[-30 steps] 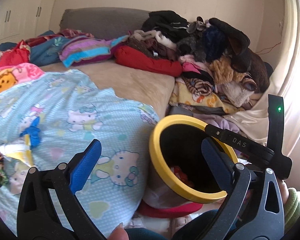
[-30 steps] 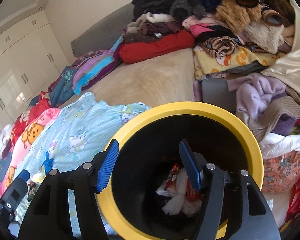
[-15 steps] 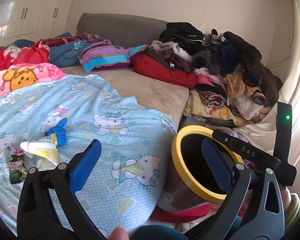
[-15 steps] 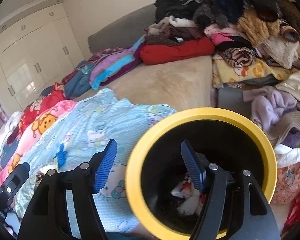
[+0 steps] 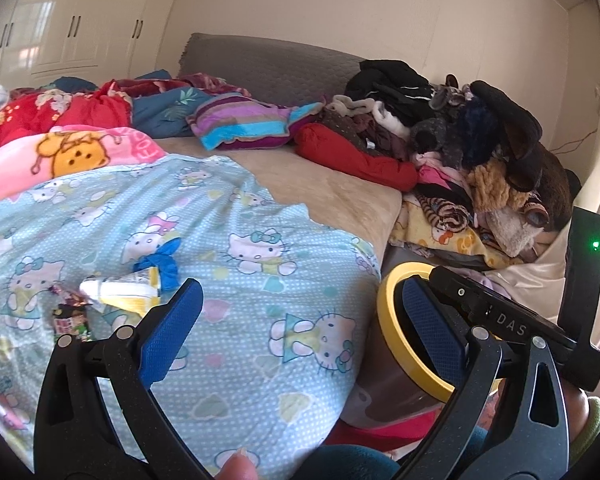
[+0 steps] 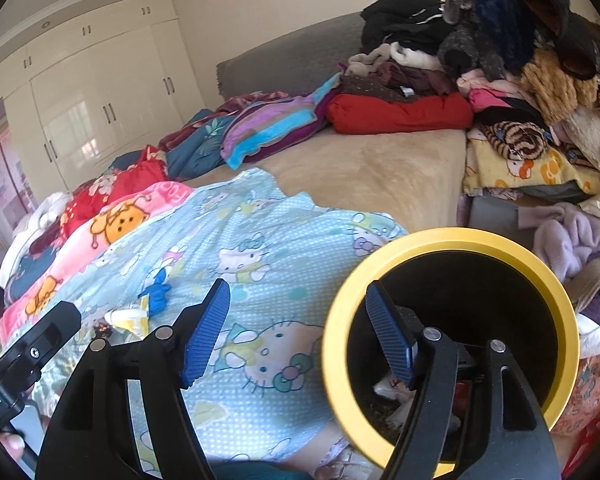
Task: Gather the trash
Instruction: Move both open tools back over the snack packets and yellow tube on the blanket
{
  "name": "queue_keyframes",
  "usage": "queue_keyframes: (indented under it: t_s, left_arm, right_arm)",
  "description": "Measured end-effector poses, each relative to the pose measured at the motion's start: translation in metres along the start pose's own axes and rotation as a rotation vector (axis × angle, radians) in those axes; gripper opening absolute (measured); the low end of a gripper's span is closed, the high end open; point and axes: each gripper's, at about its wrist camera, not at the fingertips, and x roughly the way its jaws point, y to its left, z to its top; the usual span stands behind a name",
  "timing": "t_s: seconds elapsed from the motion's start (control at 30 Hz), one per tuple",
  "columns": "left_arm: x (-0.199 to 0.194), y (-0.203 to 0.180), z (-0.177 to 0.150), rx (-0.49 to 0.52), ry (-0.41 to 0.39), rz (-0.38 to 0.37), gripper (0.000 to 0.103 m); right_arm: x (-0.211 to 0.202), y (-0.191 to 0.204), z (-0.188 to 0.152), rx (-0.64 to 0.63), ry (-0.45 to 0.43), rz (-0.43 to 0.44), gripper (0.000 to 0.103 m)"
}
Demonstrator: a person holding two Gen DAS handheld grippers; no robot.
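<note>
Left claw (image 5: 296, 320): jaws wide apart, nothing between them. Trash lies on the bed's blue cartoon-print blanket (image 5: 236, 280), just left of and beyond its left pad: a dark printed wrapper (image 5: 71, 322), a crumpled white-and-yellow packet (image 5: 126, 294), and a blue scrap (image 5: 162, 264) at the packet's far-right end. Right claw (image 6: 298, 336): jaws have just been opening, empty; right pad sits over the yellow-rimmed bin (image 6: 452, 236), standing right of the bed, with white and red scraps at its bottom.
</note>
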Motion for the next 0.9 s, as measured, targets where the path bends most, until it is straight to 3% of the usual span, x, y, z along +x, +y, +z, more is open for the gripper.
queue_keyframes:
  t_s: [0.9]
  left_arm:
    - [-0.031,0.09,-0.001,-0.12,-0.043,0.146,0.092]
  right_arm:
    - [0.018,0.084,-0.018,-0.136,0.047,0.126,0.07]
